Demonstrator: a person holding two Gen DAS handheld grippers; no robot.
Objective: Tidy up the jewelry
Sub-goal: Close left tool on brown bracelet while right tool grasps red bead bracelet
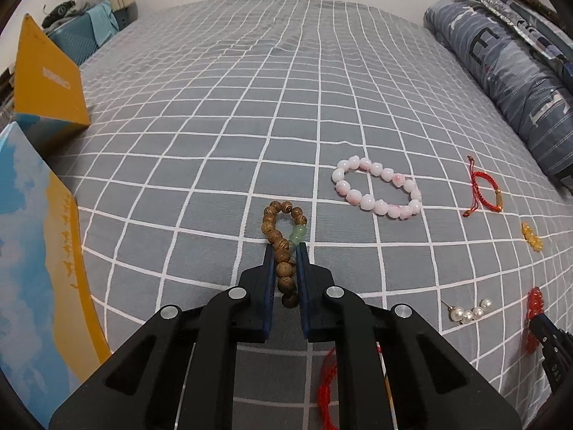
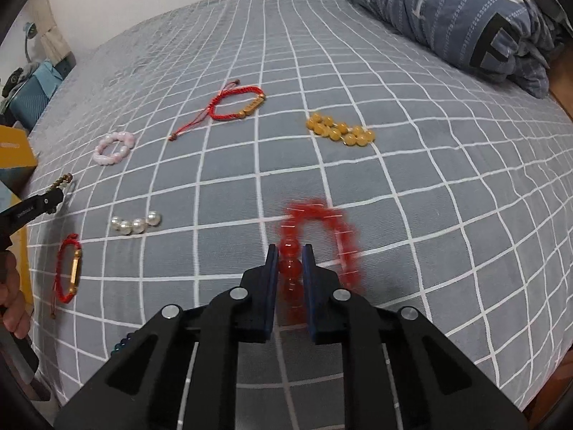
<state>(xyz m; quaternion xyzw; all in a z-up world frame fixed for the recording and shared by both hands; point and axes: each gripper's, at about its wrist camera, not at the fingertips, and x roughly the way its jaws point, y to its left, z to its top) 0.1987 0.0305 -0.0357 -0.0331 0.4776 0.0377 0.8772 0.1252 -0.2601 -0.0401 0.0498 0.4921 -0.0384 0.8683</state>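
**Op A:** Left wrist view first. My left gripper (image 1: 285, 251) has its jaws drawn in close on the wooden bead bracelet (image 1: 283, 247); a run of brown beads sits pinched between the blue pads, and the loop with its green beads pokes out past the tips over the grey checked bedspread (image 1: 215, 114). I can't tell whether the loop rests on the cloth or hangs clear of it.

**Op B:** What else on that side?

**Op A:** Pink bead bracelet (image 1: 378, 188) lies flat, farther out and to the right of the tips. Red cord bracelet (image 1: 481, 190) right of that, yellow bead bracelet (image 1: 531, 238) nearer the right edge. Pearl string (image 1: 469, 313) near right. Orange box (image 1: 50, 79) stands far left, a blue-and-yellow box (image 1: 35, 268) near left.

**Op B:** And the right wrist view?

**Op A:** My right gripper (image 2: 290, 254) is closed down to a narrow gap on the red bead bracelet (image 2: 315, 243), beads caught between the pads. The free loop is smeared with motion blur, so its lie is unclear. Second red cord bracelet (image 2: 70, 268) with a gold bar lies near left. Folded blue quilt (image 2: 465, 18) sits far right.
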